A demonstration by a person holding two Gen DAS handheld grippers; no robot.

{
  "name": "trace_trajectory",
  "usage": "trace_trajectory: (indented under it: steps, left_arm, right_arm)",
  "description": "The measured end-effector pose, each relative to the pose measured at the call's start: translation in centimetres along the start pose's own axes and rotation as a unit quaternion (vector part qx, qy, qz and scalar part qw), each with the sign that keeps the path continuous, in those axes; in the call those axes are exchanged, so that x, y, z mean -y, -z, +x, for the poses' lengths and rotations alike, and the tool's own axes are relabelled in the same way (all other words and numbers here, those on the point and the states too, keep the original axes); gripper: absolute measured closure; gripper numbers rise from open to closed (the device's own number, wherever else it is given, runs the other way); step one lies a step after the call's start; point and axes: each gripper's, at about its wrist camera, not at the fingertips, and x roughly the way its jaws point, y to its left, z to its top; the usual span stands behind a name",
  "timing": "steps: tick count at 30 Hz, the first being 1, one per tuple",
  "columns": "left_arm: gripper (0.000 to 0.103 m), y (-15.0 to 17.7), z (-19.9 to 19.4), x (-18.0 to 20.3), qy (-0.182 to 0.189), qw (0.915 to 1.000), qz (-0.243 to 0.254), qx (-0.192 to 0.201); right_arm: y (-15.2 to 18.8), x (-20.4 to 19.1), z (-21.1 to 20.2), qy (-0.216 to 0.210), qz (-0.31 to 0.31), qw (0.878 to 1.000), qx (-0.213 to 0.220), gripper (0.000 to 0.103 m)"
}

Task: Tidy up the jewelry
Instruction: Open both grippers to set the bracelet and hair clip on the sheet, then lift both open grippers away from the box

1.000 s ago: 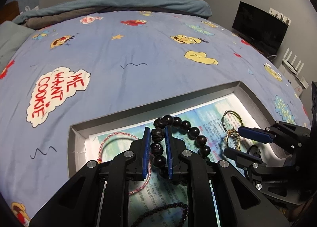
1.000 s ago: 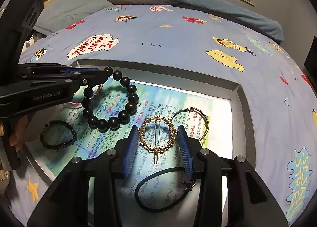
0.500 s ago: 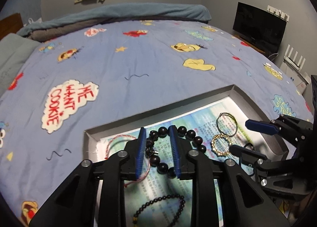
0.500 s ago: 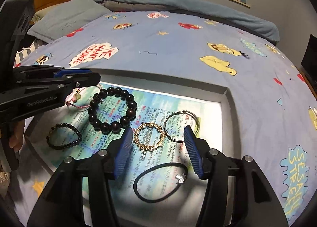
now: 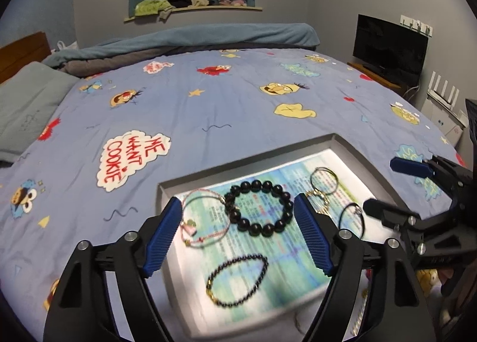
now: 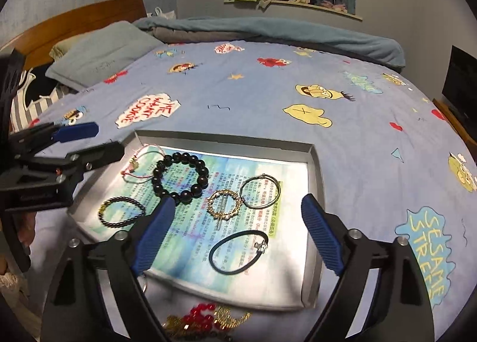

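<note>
Both grippers, left (image 5: 238, 237) and right (image 6: 235, 234), are wide open and hold nothing. The gray tray (image 6: 316, 169) sits on the blue bed cover (image 6: 268, 97). Inside lie 6 pieces (all apart), like the big black bead bracelet (image 6: 180, 176) and the gold hair clip (image 6: 224, 204).

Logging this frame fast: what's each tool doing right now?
Left tool: open, holding nothing.
Right tool: open, holding nothing.

The bedspread (image 6: 268, 97) reads "ME WANT COOKIE" and "SESAME STREET"; the tray's printed sheet (image 6: 208, 216) is illegible.
</note>
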Motion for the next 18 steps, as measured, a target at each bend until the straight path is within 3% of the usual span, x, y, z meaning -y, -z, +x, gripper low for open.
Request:
trace_trajectory:
  steps: [10, 18]
  left_arm:
    - [0.024, 2.6, -3.2, 0.6, 0.012, 0.9999, -0.003, -0.010]
    - [0.023, 5.5, -5.5, 1.4, 0.026, 0.9996, -0.003, -0.012]
  right_arm:
    - [1.1, 0.4, -3.9, -0.003, 0.011, 1.000, 0.023, 0.015]
    - [4.1, 0.8, -6.1, -0.006, 0.015, 1.000, 0.024, 0.014]
